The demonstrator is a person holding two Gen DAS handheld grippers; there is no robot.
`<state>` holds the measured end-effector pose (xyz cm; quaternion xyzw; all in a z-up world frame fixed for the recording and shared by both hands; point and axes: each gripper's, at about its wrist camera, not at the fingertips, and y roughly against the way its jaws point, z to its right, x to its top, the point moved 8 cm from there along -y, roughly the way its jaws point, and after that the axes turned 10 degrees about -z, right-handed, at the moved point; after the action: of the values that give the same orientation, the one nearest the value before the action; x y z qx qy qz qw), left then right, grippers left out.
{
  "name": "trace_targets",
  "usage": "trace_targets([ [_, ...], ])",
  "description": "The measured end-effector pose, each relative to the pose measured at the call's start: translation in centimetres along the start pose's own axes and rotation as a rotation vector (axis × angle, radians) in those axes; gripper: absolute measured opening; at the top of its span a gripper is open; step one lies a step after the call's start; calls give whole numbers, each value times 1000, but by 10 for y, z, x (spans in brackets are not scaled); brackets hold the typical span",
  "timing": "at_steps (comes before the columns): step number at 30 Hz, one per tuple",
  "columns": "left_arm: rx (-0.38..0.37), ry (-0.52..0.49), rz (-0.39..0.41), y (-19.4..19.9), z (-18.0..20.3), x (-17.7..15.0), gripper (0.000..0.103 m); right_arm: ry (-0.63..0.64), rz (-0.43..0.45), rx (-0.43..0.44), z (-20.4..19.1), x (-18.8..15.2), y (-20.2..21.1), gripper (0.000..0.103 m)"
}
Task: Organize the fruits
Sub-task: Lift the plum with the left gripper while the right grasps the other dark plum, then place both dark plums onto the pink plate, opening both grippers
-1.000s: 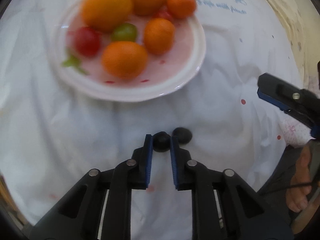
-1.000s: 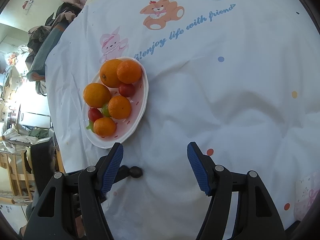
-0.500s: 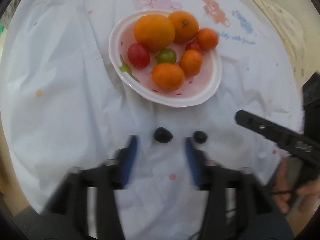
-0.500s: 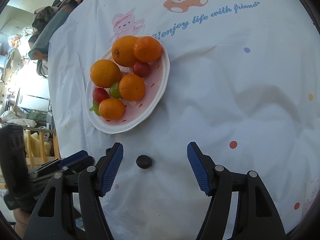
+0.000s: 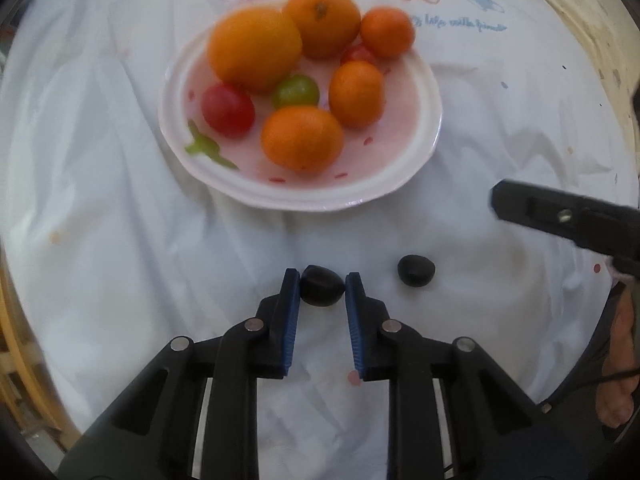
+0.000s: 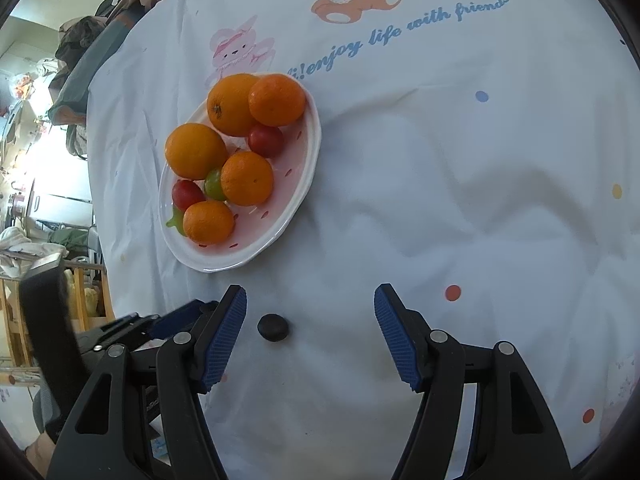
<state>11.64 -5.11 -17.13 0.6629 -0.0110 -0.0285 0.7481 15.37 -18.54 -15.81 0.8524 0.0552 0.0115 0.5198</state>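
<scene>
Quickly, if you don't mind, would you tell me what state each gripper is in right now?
Left gripper: shut on a small dark oval fruit at its fingertips.
Right gripper: open, holding nothing.

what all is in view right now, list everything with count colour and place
oranges: five, orange, piled on the plate
cherry tomatoes: two red, one at the plate's near-left, one half hidden among the far oranges
green tomato: one, green, middle of the plate
plate: one, white and pink with a green leaf print, far centre of the cloth
dark fruits: two, black, on the cloth in front of the plate
tablecloth: one, white with cartoon bears and blue lettering, covers the table
left tongs: blue pads either side of one dark fruit
right tongs: wide open, above the other dark fruit
</scene>
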Motion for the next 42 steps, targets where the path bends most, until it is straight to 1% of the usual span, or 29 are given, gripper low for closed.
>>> trace_targets([
  [2, -26, 43, 26, 13, -8, -2, 19, 10, -21, 14, -4, -2, -6, 69],
  [5, -26, 92, 60, 28, -24, -8, 19, 39, -76, 43, -14, -8, -20, 69],
  [8, -30, 153, 83, 38, -42, -12, 19, 69, -130, 52, -24, -13, -37, 64],
  [10, -29, 177, 99, 43, -52, -12, 19, 92, -149, 26, -30, -16, -48, 59],
  [12, -28, 191, 108, 44, -58, -10, 19, 121, -159, -6, -36, -18, -56, 58],
  [15, -32, 208, 106, 43, -63, -11, 19, 191, -147, -87, -46, -20, -66, 55],
  [16, -33, 213, 107, 43, -63, -11, 19, 228, -144, -132, -49, -21, -70, 53],
  [17, -33, 214, 107, 43, -63, -11, 19, 251, -137, -157, -50, -23, -72, 51],
  [18, -34, 215, 108, 43, -63, -10, 19, 272, -129, -185, -51, -25, -73, 46],
  [19, -34, 216, 110, 44, -63, -10, 19, 295, -117, -223, -51, -26, -74, 34],
  [20, -34, 217, 111, 44, -63, -10, 19, 308, -107, -246, -51, -26, -73, 27],
  [21, -33, 217, 111, 44, -62, -9, 19, 315, -97, -265, -50, -26, -72, 23],
  [25, -23, 219, 120, 45, -63, -7, 19, 305, -90, -230, -47, -25, -65, 23],
  [27, -25, 234, 138, 50, -67, -5, 19, 278, -83, -181, -44, -23, -56, 23],
  [30, -42, 262, 207, 68, -75, 1, 19, 243, -32, -125, -37, -20, -31, 23],
  [32, -61, 276, 270, 84, -81, 6, 19, 195, 17, -49, -33, -12, -7, 23],
  [35, -91, 291, 321, 100, -87, 15, 19, 164, 80, 18, -28, -2, 21, 23],
  [37, -93, 278, 319, 103, -86, 25, 19, 166, 133, 31, -27, 8, 37, 23],
  [39, -98, 264, 301, 101, -83, 35, 19, 189, 191, 16, -36, 24, 49, 23],
  [40, -110, 264, 284, 99, -82, 41, 19, 192, 200, 19, -44, 33, 48, 23],
  [42, -148, 270, 235, 90, -78, 53, 19, 192, 211, 35, -49, 52, 49, 23],
])
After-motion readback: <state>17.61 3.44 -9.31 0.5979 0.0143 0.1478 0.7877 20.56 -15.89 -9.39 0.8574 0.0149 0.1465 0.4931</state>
